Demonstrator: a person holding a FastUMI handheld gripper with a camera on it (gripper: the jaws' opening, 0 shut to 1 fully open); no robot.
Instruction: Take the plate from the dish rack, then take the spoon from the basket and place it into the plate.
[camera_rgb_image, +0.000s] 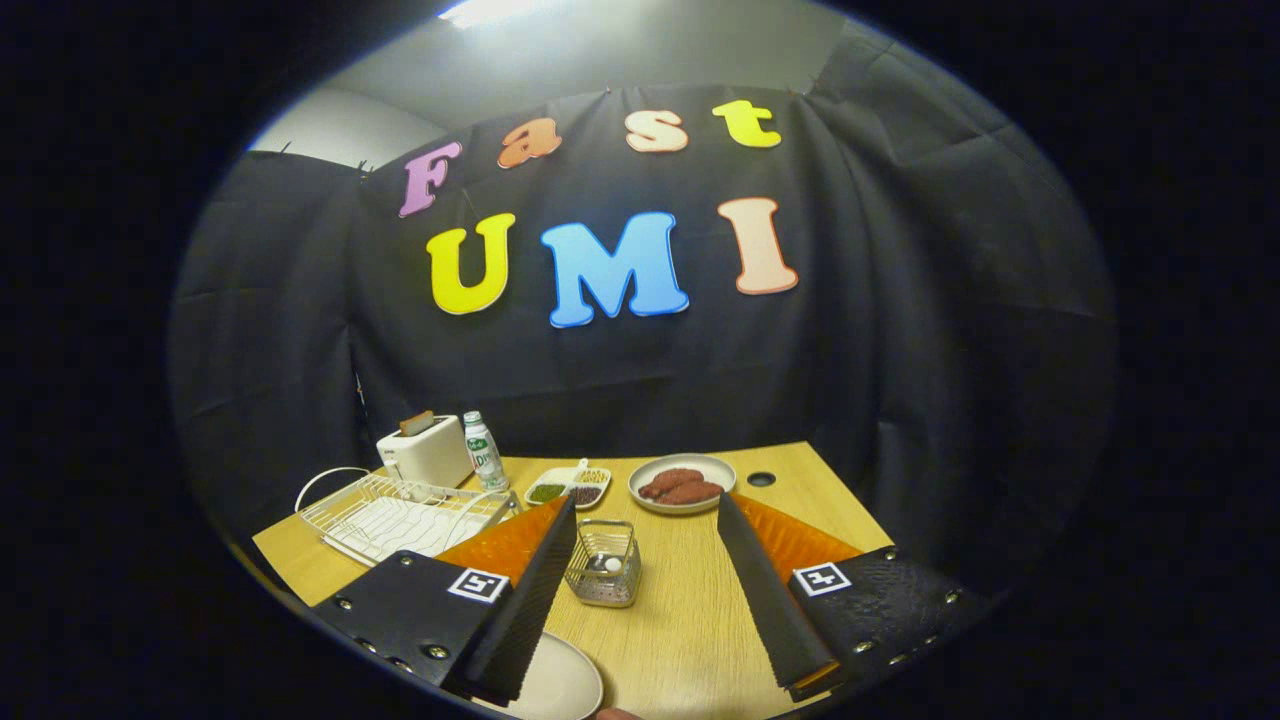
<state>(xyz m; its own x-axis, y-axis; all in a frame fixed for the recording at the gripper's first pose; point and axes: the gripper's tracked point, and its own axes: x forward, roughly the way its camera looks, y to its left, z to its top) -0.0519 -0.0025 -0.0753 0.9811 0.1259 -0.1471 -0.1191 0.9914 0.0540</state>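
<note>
My gripper (646, 505) hovers open above the wooden table (690, 610), with nothing between its fingers. A small wire-mesh basket (603, 563) stands on the table between the fingers, close to the left one. A white rounded end of the spoon (611, 564) shows inside it. The pale plate (560, 685) lies flat on the table on the near side of the basket, partly hidden under the left finger. The white wire dish rack (400, 515) sits left of the left finger, and I see no dishes in it.
A white toaster (425, 452) with toast and a small bottle (483, 450) stand behind the rack. Beyond the fingertips lie a divided dish of beans (568, 487) and a plate of sausages (682, 483). A cable hole (760, 479) sits near the table's far edge.
</note>
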